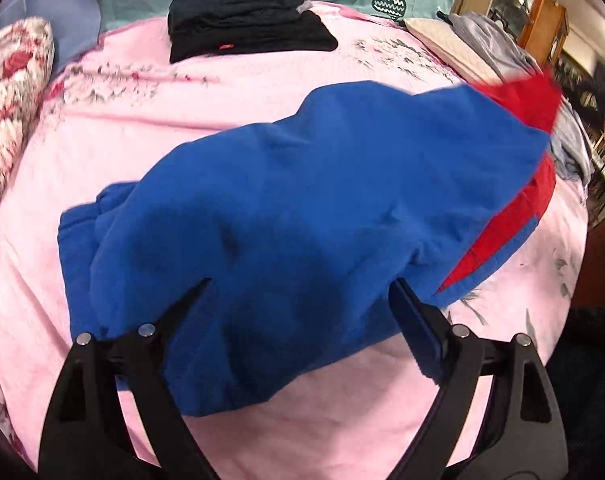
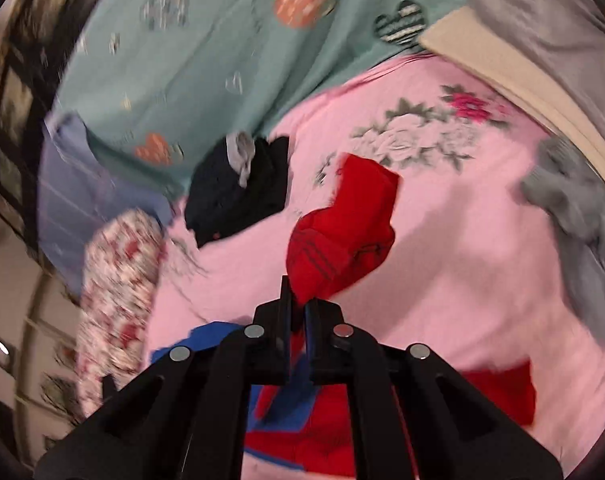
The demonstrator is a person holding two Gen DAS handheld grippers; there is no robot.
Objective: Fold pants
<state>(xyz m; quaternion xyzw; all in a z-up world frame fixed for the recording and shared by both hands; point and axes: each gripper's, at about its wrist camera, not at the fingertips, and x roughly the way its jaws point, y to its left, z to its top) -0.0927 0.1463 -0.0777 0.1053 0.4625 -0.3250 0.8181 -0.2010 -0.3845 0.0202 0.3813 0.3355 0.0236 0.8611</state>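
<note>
Blue pants with red panels lie on the pink bedspread, one end lifted at the right. My left gripper is open just above the near blue part, holding nothing. My right gripper is shut on the red end of the pants and holds it up above the bed; more red and blue cloth hangs below its fingers. That raised red end also shows in the left wrist view, blurred.
A stack of folded dark clothes lies at the far side of the bed. A red-flowered pillow is at the left. Grey and beige clothes are piled at the far right. A teal sheet lies behind.
</note>
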